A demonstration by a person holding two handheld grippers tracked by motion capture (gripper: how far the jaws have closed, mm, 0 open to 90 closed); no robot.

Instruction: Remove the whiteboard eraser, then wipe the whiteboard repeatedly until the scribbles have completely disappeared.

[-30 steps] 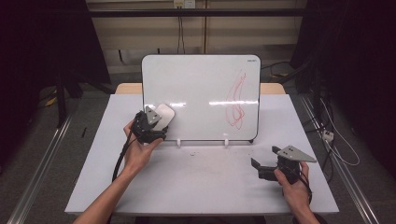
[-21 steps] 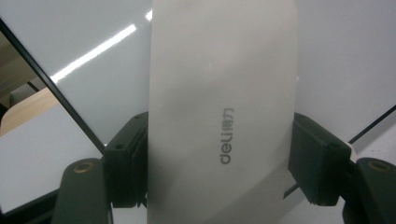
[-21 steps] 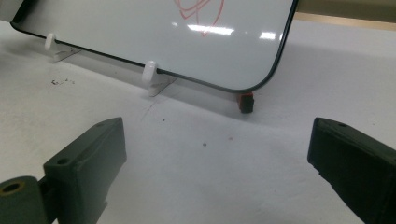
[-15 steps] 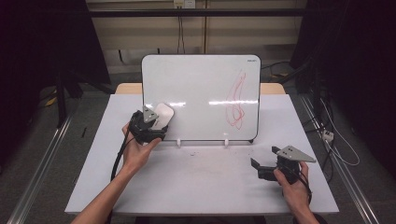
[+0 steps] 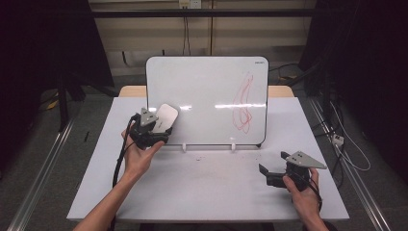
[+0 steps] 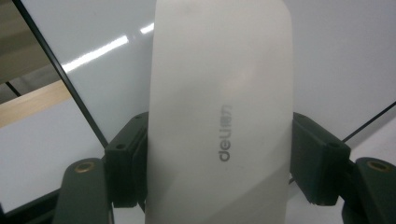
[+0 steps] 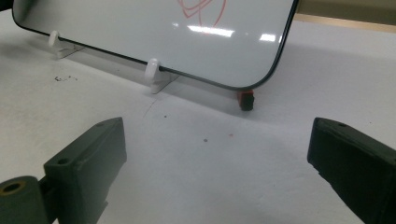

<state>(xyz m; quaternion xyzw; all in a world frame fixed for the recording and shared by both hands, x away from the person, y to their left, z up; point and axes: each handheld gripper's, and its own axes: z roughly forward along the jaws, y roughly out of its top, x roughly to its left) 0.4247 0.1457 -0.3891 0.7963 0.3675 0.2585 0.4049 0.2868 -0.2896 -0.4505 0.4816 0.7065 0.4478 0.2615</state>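
White table (image 5: 207,192), whiteboard (image 5: 202,91) upright with red scribble (image 5: 243,103) | our left gripper (image 5: 155,126) clamps white eraser (image 6: 219,116) at board's lower left | our right gripper (image 5: 269,174) gapes wide, holding nothing

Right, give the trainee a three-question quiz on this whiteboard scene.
1. True or false: the left gripper is shut on the eraser.
2. Where on the whiteboard is the red scribble? A) left side B) right side C) top middle
3. What lies between the jaws of the right gripper?

Key:
1. True; the jaws press on both sides of the white eraser.
2. B, far from the eraser, which is at the board's lower left corner.
3. Nothing; they stand open over the table.
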